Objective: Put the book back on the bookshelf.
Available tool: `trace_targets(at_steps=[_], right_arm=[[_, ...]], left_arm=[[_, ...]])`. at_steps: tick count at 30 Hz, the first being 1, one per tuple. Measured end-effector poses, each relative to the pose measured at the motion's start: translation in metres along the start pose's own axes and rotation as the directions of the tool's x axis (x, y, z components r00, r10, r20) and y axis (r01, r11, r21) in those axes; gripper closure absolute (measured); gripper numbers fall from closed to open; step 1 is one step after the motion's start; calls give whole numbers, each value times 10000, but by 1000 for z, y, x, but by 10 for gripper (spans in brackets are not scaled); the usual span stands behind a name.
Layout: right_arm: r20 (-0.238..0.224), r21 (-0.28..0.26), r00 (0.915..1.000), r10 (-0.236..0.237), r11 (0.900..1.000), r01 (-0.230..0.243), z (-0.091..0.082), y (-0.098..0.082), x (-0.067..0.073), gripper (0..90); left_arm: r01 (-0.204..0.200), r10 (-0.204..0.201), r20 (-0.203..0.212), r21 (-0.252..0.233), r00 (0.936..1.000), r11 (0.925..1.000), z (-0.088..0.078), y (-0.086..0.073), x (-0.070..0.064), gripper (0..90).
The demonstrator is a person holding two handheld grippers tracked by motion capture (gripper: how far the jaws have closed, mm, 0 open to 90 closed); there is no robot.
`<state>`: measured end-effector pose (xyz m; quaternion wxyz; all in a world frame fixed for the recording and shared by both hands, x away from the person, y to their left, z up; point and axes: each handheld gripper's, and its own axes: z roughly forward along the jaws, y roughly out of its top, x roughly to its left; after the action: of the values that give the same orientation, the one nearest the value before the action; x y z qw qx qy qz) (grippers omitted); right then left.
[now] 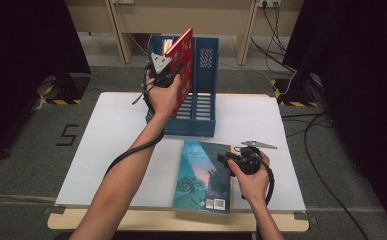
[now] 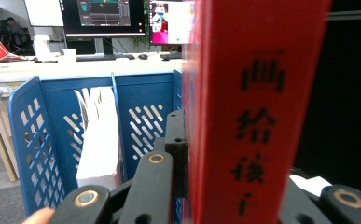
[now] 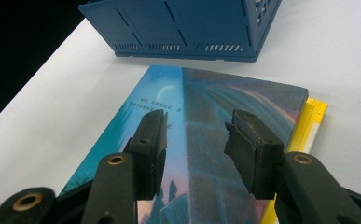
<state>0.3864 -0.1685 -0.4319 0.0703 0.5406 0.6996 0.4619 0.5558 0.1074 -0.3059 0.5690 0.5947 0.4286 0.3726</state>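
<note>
A white table top sits on a wooden desk, with grey floor all around it. On the floor at the left there is a black mark like the number 5. Dark curtains hang at both sides, and black cables lie on the floor at the right. In the left gripper view, a long desk with screens stands far behind.

A blue file rack stands at the back of the table. Some white papers stand in one of its slots. The red book is held up, tilted, over the rack's middle part. Its spine has black Chinese writing going down it.

The left arm reaches far forward. The left gripper pinches the red book tight between its jaws.

A blue-green book lies flat near the front edge of the table, with barcodes by its bottom edge. A yellow book peeks out from under it.

The right hand rests at the blue-green book's right edge. The right gripper hangs just over this book with its jaws apart, gripping nothing.
</note>
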Motion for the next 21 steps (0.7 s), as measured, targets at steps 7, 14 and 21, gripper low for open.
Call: trace_targets(at_steps=[7, 14, 21], right_arm=[[29, -28, 10000, -33, 10000, 33, -1, 0, -1, 560], [-2, -31, 10000, -16, 10000, 16, -1, 0, -1, 559], [16, -53, 10000, -65, 10000, 65, -2, 0, -2, 560]], left_arm=[[-86, 86, -12, -27, 10000, 10000, 9, -3, -3, 793], [-148, 148, -108, 82, 9998, 9999, 16, -10, -2, 793], [-201, 202, -145, 74, 9997, 9998, 23, -16, -3, 793]])
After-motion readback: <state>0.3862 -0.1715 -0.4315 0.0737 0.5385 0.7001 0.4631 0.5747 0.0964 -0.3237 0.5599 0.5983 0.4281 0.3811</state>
